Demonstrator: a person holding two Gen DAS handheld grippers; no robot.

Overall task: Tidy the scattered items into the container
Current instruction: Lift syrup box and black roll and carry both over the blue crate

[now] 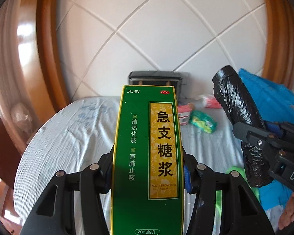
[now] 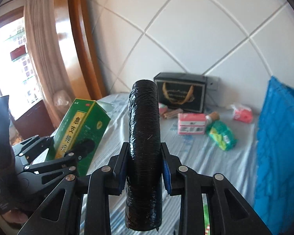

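Note:
My left gripper [image 1: 148, 168] is shut on a tall green medicine box [image 1: 147, 156] with yellow label, held upright above the bed; the box also shows in the right wrist view [image 2: 80, 131]. My right gripper [image 2: 144, 162] is shut on a black roll of plastic bags [image 2: 144, 137], which also shows at the right of the left wrist view [image 1: 237, 105]. On the bed lie a pink box [image 2: 191, 123], a green packet [image 2: 222, 135] and a pink-white packet [image 2: 243, 113]. A blue bag [image 2: 280, 152] stands at the right.
A black gift bag [image 2: 182, 94] stands against the white quilted headboard [image 2: 186, 39]. The bed has a light striped sheet [image 1: 68, 137]. A wooden bed frame [image 1: 47, 58] curves at the left. A curtained window [image 2: 19, 58] is at the far left.

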